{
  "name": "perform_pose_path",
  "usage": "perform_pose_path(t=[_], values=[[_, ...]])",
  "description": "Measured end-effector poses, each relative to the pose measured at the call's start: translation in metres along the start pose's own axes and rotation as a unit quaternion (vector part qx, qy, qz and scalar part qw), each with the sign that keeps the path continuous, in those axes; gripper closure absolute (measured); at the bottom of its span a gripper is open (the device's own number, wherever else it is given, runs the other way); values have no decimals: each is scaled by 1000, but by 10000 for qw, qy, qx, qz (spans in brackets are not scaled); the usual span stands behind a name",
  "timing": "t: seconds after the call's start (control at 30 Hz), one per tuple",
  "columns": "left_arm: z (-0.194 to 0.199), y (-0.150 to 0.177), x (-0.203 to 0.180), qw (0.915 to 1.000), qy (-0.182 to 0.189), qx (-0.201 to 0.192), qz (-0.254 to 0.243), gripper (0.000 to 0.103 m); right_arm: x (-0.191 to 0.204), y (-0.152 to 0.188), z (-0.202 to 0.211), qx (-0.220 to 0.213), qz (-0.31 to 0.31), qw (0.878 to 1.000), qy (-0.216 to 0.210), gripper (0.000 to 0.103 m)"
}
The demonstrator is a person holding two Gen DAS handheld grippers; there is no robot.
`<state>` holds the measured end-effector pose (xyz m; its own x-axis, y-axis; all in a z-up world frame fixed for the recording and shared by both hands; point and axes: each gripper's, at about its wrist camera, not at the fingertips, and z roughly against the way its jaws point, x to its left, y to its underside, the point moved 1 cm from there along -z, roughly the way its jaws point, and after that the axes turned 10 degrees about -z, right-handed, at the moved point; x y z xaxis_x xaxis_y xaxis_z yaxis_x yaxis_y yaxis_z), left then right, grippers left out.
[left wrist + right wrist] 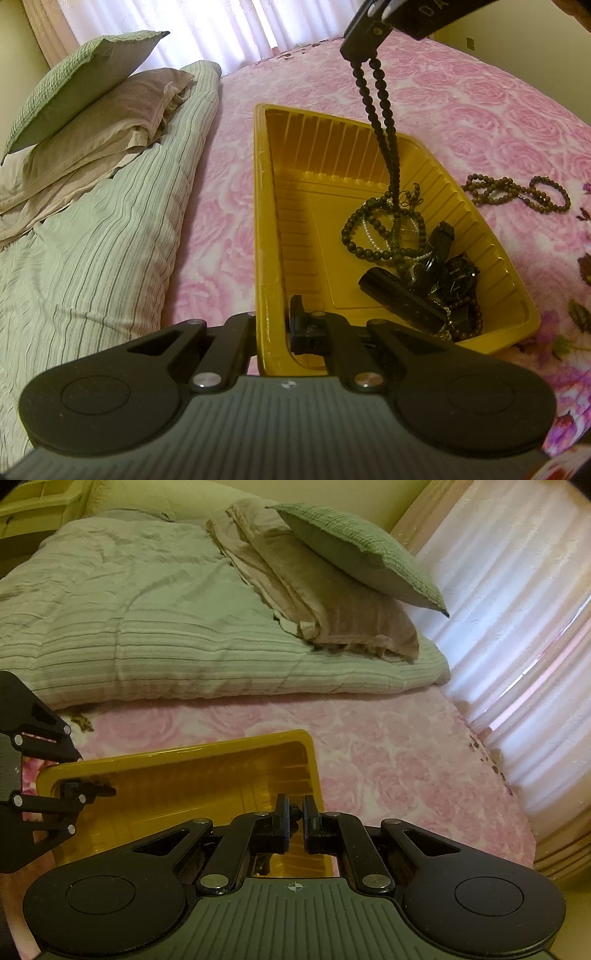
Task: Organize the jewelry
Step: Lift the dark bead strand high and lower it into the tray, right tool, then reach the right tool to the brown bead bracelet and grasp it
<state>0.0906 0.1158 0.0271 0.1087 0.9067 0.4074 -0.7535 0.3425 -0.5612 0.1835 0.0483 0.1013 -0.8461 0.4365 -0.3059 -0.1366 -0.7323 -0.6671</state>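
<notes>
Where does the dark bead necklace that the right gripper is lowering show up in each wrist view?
Left wrist view: the dark bead necklace hangs from the right gripper at top centre-right, its lower end down in the yellow tray.
Right wrist view: only a bead or so shows between the fingertips, bottom centre; the strand is hidden below them.
Shared landmark: the yellow tray; the green pillow also shows in both.

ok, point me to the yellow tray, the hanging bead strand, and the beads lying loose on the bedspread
yellow tray (260, 206): left wrist view, left rim.
hanging bead strand (384, 125): left wrist view, mid-strand.
loose brown beads (517, 190): left wrist view, middle of the coil.
</notes>
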Motion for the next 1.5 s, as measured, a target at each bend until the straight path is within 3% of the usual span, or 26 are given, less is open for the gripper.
perform_pose_path(t=[0.6, 0.9, 1.07, 1.2, 1.37, 1.5], values=[[0, 0, 0, 10000, 2, 0, 2, 100, 2, 2, -14, 263, -58, 9992, -295, 96], [-1, 1, 1, 10000, 0, 10, 5, 100, -26, 2, 10, -119, -676, 9972, -307, 96], [-1, 1, 0, 10000, -15, 4, -5, 100, -48, 31, 39, -313, -1260, 9914, -152, 96], [1, 0, 0, 10000, -30, 8, -21, 100, -70, 78, 51, -209, -2052, 9785, -3, 96], [2, -2, -2, 10000, -66, 13, -58, 100, -105, 159, 66, -36, -3452, 9383, 196, 93], [3, -3, -3, 9999, -86, 14, -84, 100, -119, 227, 75, 276, -4252, 9022, 667, 71]])
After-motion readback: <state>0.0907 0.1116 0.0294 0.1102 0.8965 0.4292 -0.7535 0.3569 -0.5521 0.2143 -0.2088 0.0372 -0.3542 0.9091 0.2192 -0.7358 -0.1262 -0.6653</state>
